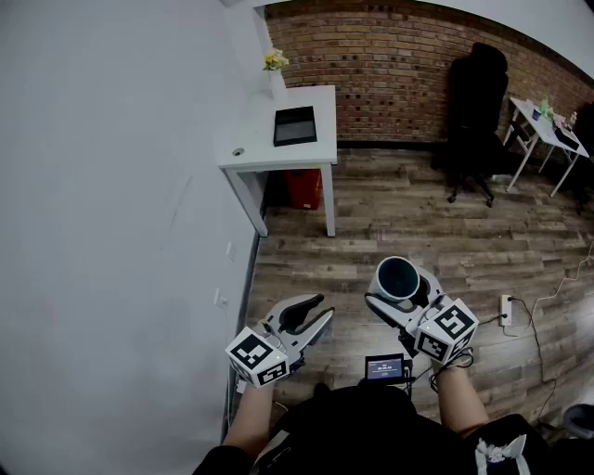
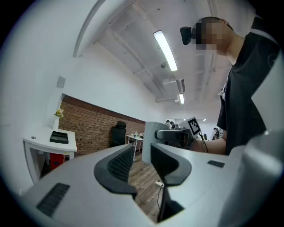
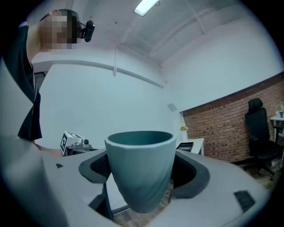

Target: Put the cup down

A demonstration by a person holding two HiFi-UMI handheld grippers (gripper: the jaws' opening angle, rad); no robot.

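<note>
Cup [image 3: 140,170] x1, clamped upright in R gripper [image 1: 401,288]; L gripper [image 1: 324,308] narrow, empty.

place: office | evidence: white desk [image 1: 260,130]; black swivel chair [image 1: 475,111]; brick wall [image 1: 371,56]; ceiling strip lights [image 2: 165,49]

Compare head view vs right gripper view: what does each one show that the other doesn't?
Head view only: the red bin under the white table, and the power strip on the floor. Right gripper view only: the ceiling light, and the side wall of the teal cup clamped in the right gripper. Both: cup, table, brick wall, black chair.
</note>
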